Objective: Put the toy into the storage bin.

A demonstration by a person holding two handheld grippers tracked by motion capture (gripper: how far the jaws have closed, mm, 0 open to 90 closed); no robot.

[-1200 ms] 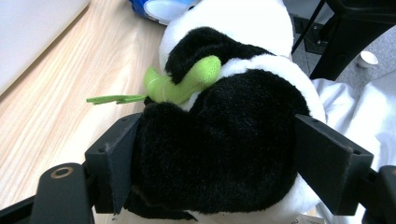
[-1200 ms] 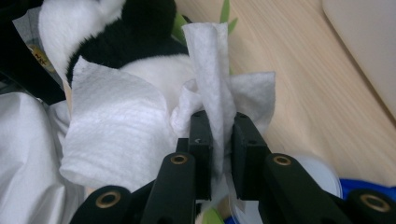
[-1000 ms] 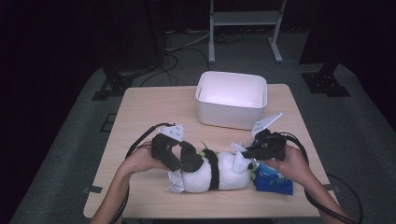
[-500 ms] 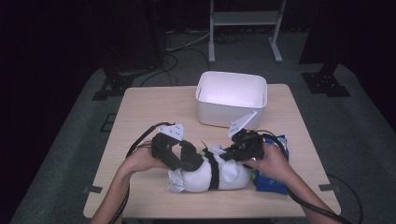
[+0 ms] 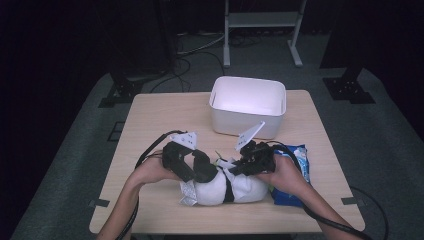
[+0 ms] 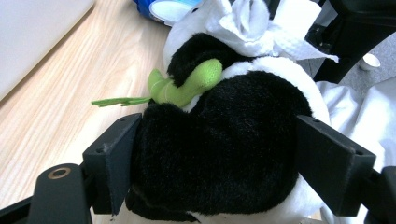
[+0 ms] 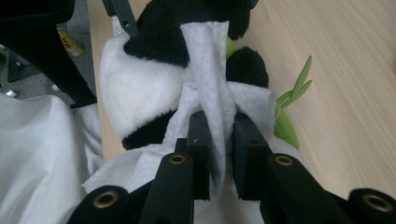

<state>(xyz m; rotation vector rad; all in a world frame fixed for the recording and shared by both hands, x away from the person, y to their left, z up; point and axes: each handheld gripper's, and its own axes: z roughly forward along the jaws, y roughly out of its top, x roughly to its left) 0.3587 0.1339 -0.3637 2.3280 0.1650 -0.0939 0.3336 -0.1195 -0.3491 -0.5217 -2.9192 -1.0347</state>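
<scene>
Plush panda [image 5: 227,187]: lying near the front edge of the table [image 5: 160,120], black midsection clamped between the left gripper [image 5: 192,165] jaws. Wet wipe [image 7: 210,100]: pinched in the right gripper [image 5: 250,162], draped on the toy (wiping apparently underway). White bin [image 5: 247,105] beyond, contents unseen.

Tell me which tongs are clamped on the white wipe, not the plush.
The right tongs: their jaws pinch the white wipe. The left tongs instead straddle the panda plush around its black part.
</scene>
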